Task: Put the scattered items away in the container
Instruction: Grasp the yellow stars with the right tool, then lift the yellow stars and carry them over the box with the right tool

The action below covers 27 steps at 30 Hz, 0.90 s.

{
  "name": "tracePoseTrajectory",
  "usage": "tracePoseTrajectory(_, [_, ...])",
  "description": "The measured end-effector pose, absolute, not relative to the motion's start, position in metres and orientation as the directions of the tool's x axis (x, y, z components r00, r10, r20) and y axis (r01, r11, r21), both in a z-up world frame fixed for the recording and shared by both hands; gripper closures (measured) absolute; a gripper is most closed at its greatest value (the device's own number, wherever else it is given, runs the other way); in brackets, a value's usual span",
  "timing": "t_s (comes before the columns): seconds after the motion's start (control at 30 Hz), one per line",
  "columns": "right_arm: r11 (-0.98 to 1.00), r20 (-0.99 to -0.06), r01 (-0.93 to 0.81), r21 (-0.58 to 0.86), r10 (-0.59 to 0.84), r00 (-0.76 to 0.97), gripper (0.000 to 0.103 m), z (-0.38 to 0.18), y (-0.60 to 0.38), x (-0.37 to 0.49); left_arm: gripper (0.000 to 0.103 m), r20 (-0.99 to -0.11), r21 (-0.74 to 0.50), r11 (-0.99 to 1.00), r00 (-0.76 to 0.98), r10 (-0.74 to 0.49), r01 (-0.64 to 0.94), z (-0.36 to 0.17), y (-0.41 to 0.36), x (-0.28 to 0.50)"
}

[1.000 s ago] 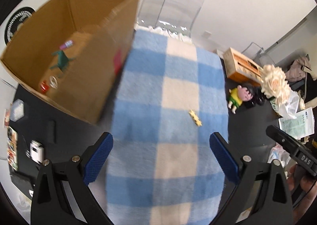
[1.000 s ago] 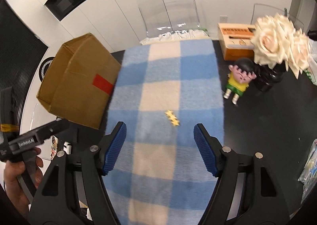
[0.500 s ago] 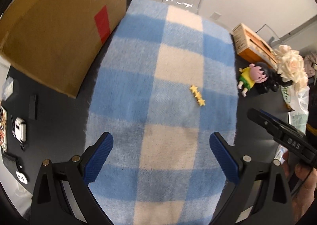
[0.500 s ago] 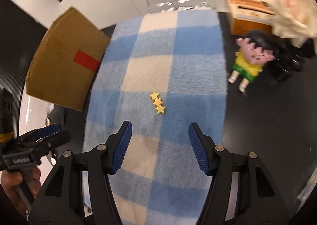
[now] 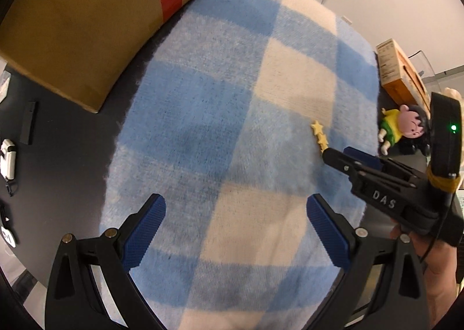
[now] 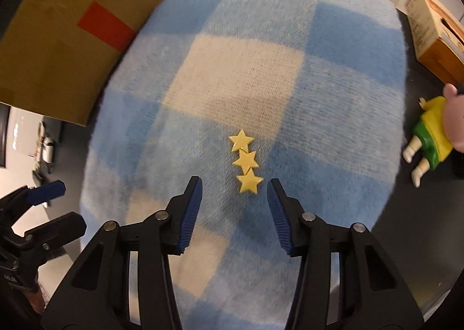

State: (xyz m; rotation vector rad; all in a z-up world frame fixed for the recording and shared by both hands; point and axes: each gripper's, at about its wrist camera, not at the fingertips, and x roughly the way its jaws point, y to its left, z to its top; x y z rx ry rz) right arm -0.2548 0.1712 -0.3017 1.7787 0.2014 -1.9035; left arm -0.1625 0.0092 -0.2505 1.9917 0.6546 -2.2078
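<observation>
**Right jaws closing toward the star strip on the blanket**

Here my right gripper (image 6: 234,198) points steeply down at the checked blanket (image 6: 240,77), which lies on the black tabletop (image 6: 406,208). Its jaws are closing, and its blue pads (image 6: 191,211) do not yet press on anything. The yellow star strip (image 6: 245,166) lies flat on the blanket just ahead of the fingertips. It is three stars joined in one row. In the right wrist view its long axis runs nearly straight away from the camera, leaning slightly leftward toward the far end. The nearest star sits just past the gap between the jaws, closer to the right pad; the farthest star lies at the edge of a cream square.

My left gripper (image 5: 235,231) hangs over the nearer part of the blanket with its jaws wide apart and nothing between them. In the left wrist view the star strip (image 5: 319,135) lies well off to the right, with the tip of my right gripper (image 5: 348,160) just below it.

The cardboard box (image 6: 58,39), marked with a red patch, stands at the left edge of the blanket, well apart from the strip. A toy figure (image 6: 432,138) in a yellow top lies on the tabletop to the right, near an orange carton (image 6: 435,37).
</observation>
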Motion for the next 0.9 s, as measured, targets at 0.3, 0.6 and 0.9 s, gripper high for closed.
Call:
tracePoseTrajectory(0.3, [-0.851, -0.978, 0.488, 0.194, -0.207, 0.029, 0.075, -0.329, 0.162, -0.257, 0.006, -0.967, -0.253, -0.895, -0.109, 0.229, 0.366, -0.272, 0.0, -0.173])
tracePoseTrajectory(0.6, [-0.848, -0.977, 0.491, 0.2, -0.213, 0.031, 0.095, -0.328, 0.158, -0.255, 0.006, -0.967, -0.255, -0.893, -0.097, 0.235, 0.371, -0.275, -0.01, -0.172])
tracePoseTrajectory(0.9, [-0.865, -0.962, 0.432, 0.254, -0.272, 0.021, 0.098, -0.304, 0.171, -0.253, 0.006, -0.963, -0.267, -0.896, -0.125, 0.237, 0.355, -0.257, -0.011, -0.17])
